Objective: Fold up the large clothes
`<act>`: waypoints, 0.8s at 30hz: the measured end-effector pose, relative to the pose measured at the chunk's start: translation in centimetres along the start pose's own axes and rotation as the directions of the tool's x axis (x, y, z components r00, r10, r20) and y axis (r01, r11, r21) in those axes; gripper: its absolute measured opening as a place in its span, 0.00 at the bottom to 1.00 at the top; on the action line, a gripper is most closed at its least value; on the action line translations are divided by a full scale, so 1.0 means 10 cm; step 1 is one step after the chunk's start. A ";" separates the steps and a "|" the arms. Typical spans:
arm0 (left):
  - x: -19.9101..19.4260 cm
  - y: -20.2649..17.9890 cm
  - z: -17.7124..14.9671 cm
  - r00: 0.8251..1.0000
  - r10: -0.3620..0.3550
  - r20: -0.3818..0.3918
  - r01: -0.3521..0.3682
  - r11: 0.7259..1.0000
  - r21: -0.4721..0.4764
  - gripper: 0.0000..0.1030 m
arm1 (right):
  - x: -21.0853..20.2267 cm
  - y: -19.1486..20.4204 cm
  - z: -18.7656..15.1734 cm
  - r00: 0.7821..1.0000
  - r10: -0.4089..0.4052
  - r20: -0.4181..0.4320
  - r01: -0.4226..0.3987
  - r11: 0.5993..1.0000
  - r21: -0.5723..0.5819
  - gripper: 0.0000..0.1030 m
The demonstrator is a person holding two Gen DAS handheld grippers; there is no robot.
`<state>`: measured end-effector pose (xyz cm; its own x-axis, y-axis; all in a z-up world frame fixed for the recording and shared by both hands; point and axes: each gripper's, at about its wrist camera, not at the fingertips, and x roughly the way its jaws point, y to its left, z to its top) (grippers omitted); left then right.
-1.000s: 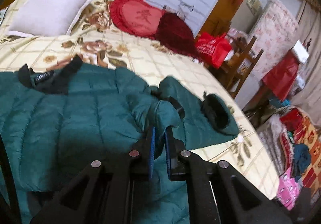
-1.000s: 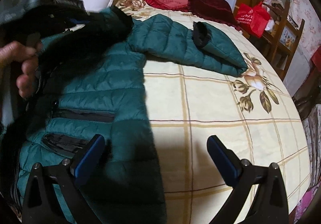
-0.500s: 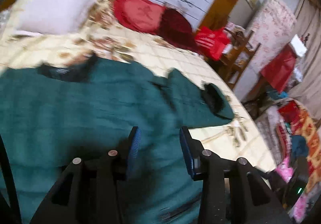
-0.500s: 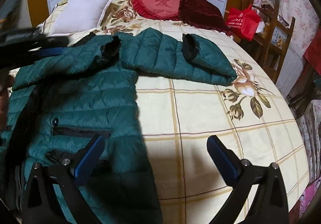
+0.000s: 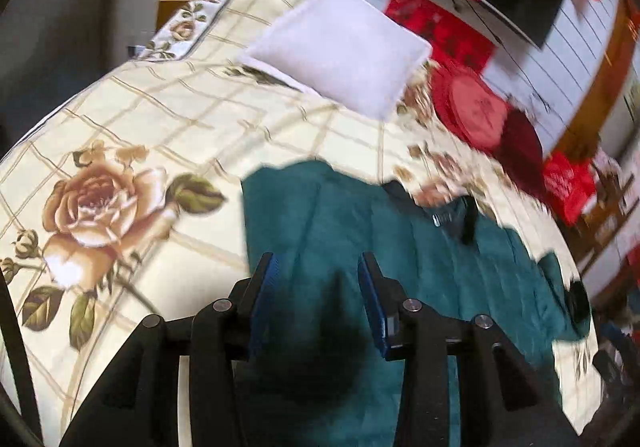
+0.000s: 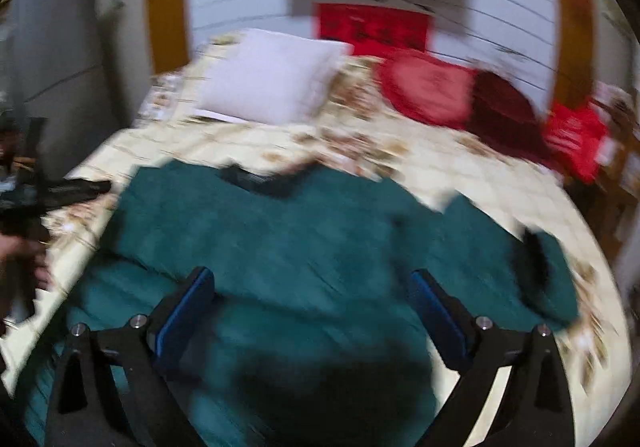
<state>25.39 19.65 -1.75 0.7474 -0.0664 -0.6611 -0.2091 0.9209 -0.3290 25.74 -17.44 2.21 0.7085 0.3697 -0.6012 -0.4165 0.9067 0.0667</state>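
Observation:
A large teal puffer jacket (image 5: 420, 255) lies on the bed, black collar toward the pillows; it also shows in the right wrist view (image 6: 304, 239). One sleeve with a black cuff (image 6: 536, 259) lies out to the right. My left gripper (image 5: 318, 287) is open and empty above the jacket's left part. My right gripper (image 6: 312, 303) is wide open and empty above the jacket's middle. The left gripper also shows at the left edge of the right wrist view (image 6: 60, 191). Both views are blurred.
The bed has a cream floral cover (image 5: 120, 151). A white pillow (image 5: 340, 47), a red heart cushion (image 6: 428, 87) and a dark red cushion (image 6: 504, 107) lie at the head. A red bag (image 6: 572, 135) and a wooden chair stand to the right.
My left gripper has opened, let go of the jacket sleeve and swung left. My right gripper, still open, has moved left over the jacket. The left sleeve is now folded in.

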 end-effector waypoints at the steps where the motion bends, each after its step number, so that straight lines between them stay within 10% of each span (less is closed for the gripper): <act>1: 0.05 -0.03 0.04 1.000 0.001 0.005 -0.001 1.000 0.004 0.21 | 0.09 0.05 0.03 1.000 0.012 -0.001 -0.012 1.000 -0.007 0.97; 5: 0.29 -0.22 0.12 0.999 -0.024 -0.025 0.024 0.999 0.038 0.21 | 0.60 0.01 -0.02 0.995 0.030 -0.090 -0.025 0.999 0.047 0.96; 10: 0.72 -0.26 -0.06 0.986 0.137 -0.094 -0.128 0.987 0.102 0.20 | 1.08 -0.36 -0.47 0.960 -0.048 -0.277 0.088 0.987 0.133 0.95; 20: 0.60 -0.14 -0.10 0.991 0.109 -0.074 -0.105 0.993 0.062 0.20 | 1.04 -0.34 -0.49 0.957 0.012 -0.291 0.029 0.990 0.138 0.99; 24: 0.29 -0.25 0.00 0.997 0.069 0.036 -0.072 0.995 0.066 0.21 | 0.66 -0.37 -0.08 0.988 -0.009 -0.152 0.044 0.972 0.230 0.97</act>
<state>28.05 17.18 -2.83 0.7534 0.0116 -0.6575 -0.2198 0.9468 -0.2351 31.51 -18.51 -2.71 0.6176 0.3263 -0.7156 -0.2423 0.9446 0.2216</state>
